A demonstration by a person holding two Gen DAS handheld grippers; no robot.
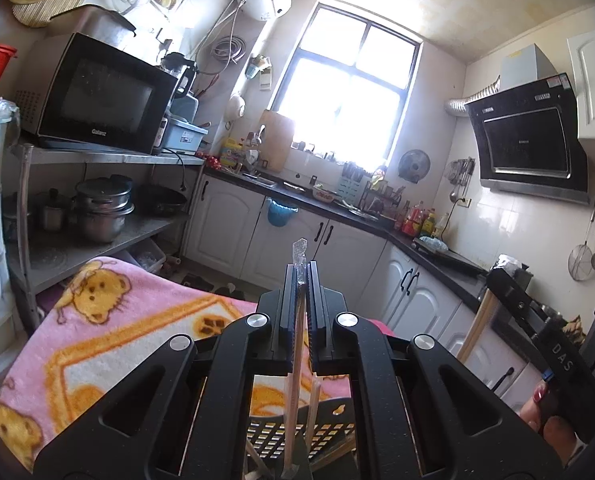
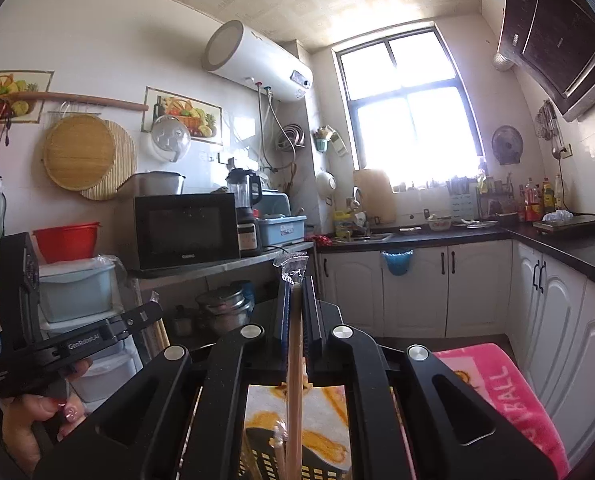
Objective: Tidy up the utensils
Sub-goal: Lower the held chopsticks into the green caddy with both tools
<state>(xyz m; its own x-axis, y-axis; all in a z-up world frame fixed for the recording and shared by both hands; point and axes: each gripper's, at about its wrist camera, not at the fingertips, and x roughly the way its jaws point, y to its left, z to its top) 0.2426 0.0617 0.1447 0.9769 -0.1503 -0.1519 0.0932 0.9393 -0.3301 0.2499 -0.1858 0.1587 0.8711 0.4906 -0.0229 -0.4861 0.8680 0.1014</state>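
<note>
My left gripper [image 1: 302,270] is shut on a wrapped pair of wooden chopsticks [image 1: 296,364] that stands upright, its clear wrapper tip [image 1: 300,248] poking above the fingers. Its lower end reaches into a black perforated basket [image 1: 329,434] holding more sticks. My right gripper [image 2: 296,282] is likewise shut on an upright wrapped chopstick pair [image 2: 294,392] over the same basket [image 2: 257,456]. Each gripper shows in the other's view, held by a hand: the right gripper [image 1: 499,276] at the right edge, the left gripper [image 2: 151,312] at the left.
The basket rests on a pink bear-print blanket [image 1: 117,320]. A steel rack [image 1: 109,158] with a microwave [image 1: 101,100] and pots [image 1: 101,208] stands to the left. White cabinets under a dark counter [image 2: 417,236] line the far and right walls.
</note>
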